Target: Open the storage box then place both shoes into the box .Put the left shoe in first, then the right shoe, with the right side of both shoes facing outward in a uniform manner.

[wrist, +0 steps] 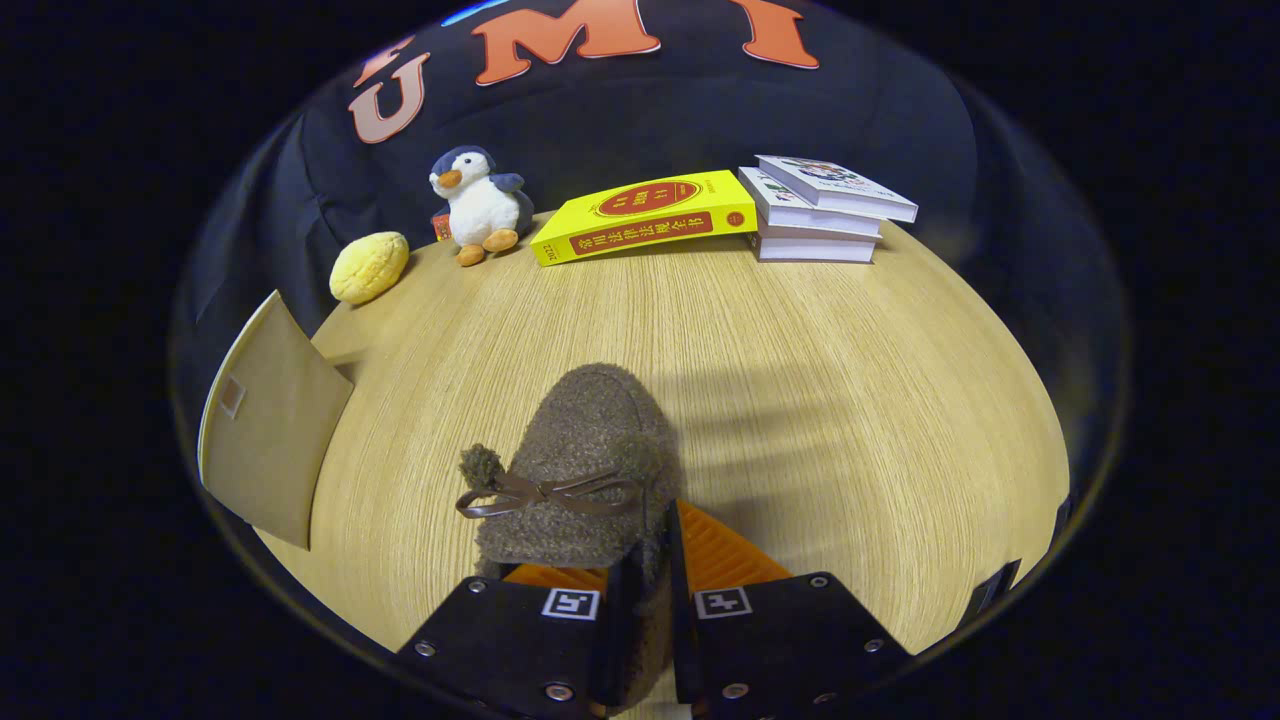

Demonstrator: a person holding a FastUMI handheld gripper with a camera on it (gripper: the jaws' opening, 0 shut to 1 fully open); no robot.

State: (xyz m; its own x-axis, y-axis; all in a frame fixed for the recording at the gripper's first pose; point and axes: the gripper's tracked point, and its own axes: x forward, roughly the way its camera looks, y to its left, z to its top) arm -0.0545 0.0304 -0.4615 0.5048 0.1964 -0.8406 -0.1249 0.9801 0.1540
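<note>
We hold the shoe (585, 470) at lower centre of the frame, the gripper (645, 590) jaws pinching its collar wall, toe pointing away above the bench (800, 350). The storage box (270, 420) stands at the left. The risk, as we judge it: the soft fleece may slip or rotate in this narrow pinch, so the shoe could enter the box facing wrongly.

Back end of the fuzzy shoe (590, 470) hidden between the fingers of the gripper (645, 585). Small red thing (440, 226) mostly hidden behind the toy penguin (482, 203). Words on the yellow book (645, 216) too small to read.
</note>
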